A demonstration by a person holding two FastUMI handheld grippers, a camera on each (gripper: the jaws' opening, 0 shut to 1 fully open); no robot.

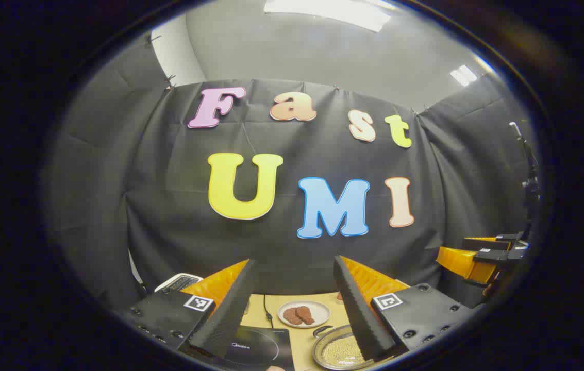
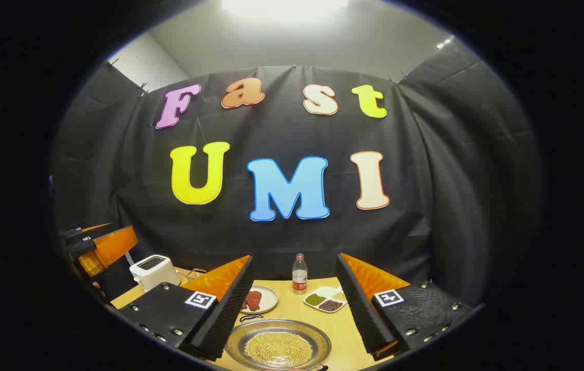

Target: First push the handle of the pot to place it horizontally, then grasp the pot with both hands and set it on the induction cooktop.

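Hovering above the table [image 2: 292,304], both tools sit high and tilted toward the booth wall, so neither touches anything yet. The left hand-held gripper [image 1: 294,304] has its fingers spread wide with nothing between them; the right hand-held gripper [image 2: 294,304] is likewise wide and empty. In the right gripper view the pot [image 2: 277,344], a shallow metal pan holding small yellow grains, lies on the table directly below and between that tool's fingers. Its handle [image 2: 251,318] shows as a small dark loop at the far-left rim. In the left gripper view the pot [image 1: 338,350] sits to the right, beside the induction cooktop [image 1: 261,348], a dark flat slab at the lower left.

The step in hand looks like the handle push, not yet begun. Doing it well probably means lowering one tool and nudging the handle with a single fingertip, gently, so the pot turns or the loop drops without spilling grains. Keeping the other tool close would help steady the rim. Nearby things to avoid are the plate of meat [image 2: 261,299], the divided dish [image 2: 327,300] and the bottle [image 2: 299,274]. A toaster [image 2: 153,270] stands at the far left.
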